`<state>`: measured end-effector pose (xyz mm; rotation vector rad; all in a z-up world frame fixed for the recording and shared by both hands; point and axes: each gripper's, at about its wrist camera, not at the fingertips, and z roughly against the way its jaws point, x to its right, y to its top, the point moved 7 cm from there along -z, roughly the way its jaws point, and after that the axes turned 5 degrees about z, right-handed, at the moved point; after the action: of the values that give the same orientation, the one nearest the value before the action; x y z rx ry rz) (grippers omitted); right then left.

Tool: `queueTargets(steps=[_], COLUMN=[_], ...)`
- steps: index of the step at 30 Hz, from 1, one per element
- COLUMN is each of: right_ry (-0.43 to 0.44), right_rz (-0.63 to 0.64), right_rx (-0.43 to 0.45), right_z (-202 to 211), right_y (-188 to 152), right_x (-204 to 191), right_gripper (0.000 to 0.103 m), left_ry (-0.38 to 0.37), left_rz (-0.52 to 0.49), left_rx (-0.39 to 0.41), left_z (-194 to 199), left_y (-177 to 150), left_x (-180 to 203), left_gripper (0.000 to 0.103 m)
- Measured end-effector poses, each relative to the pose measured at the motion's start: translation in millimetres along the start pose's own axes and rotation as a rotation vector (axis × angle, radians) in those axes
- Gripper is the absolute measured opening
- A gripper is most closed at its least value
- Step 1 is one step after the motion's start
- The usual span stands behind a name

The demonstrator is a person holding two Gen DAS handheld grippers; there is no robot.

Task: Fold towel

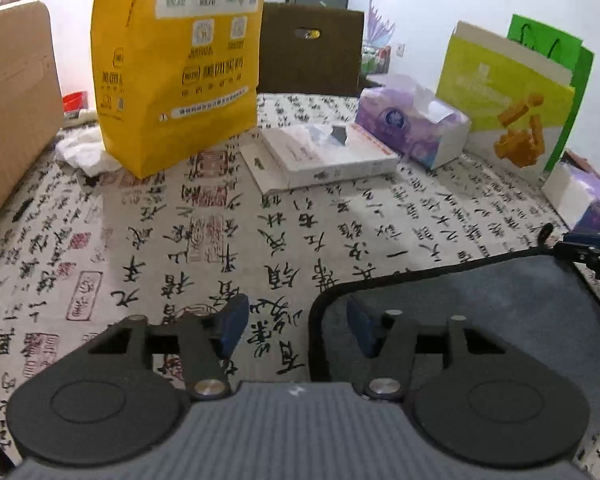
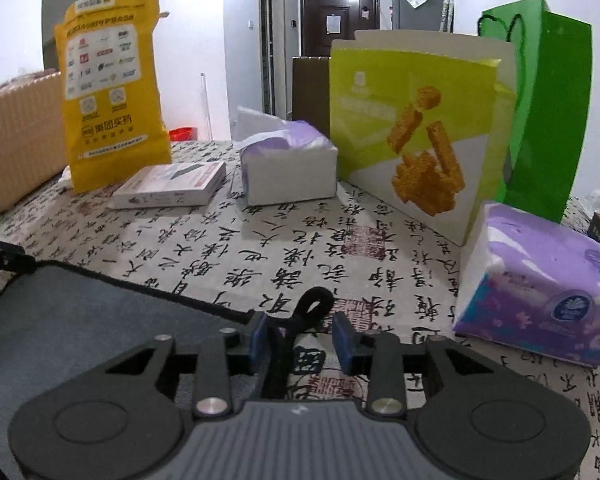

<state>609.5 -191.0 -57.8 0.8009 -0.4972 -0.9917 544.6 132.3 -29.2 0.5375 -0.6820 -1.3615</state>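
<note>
Left gripper (image 1: 296,330) spread wide, straddling the grey towel (image 1: 480,312) corner hem on the tablecloth (image 1: 180,240), lined up to pinch. Right gripper (image 2: 300,344) also unclenched, towel's hanging loop (image 2: 314,304) between its fingers, likely second grab point.

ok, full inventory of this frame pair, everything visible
towel: 1, grey with black edging and a corner loop, flat at the near table edge
tablecloth: 1, white with black calligraphy, covers the table
yellow paper bag: 1, yellow, standing back left
flat white box: 1, white, centre back
tissue packs: 2, purple and white, centre back and right
snack bag: 1, lime and white, back right
green gift bag: 1, green, behind the snack bag
suitcase: 1, beige, far left
left tool: open, straddling the towel's left corner
right tool: open, around the loop corner
</note>
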Motion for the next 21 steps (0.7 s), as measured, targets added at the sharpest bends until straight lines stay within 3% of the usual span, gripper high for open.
queueTargets(steps=[1,13,21], right_ry=[0.000,0.053,0.055], right_rz=[-0.005,0.003,0.025], right_rx=[0.003,0.055,0.085], right_z=[2.5,81.7,135.9], right_y=[0.8,-7.8,-19.1], right_x=[1.0,-26.9,-49.8], right_gripper=[0.036,0.063,0.066], left_ry=[0.002,-0.029,-0.017], left_rz=[0.001,-0.037,-0.022], left_rx=[0.010,0.079,0.101], left_z=[5.6,91.7,138.8], left_y=[0.7,-34.7,-62.0], left_x=[0.5,32.6,36.6], left_gripper=[0.073,0.089,0.091])
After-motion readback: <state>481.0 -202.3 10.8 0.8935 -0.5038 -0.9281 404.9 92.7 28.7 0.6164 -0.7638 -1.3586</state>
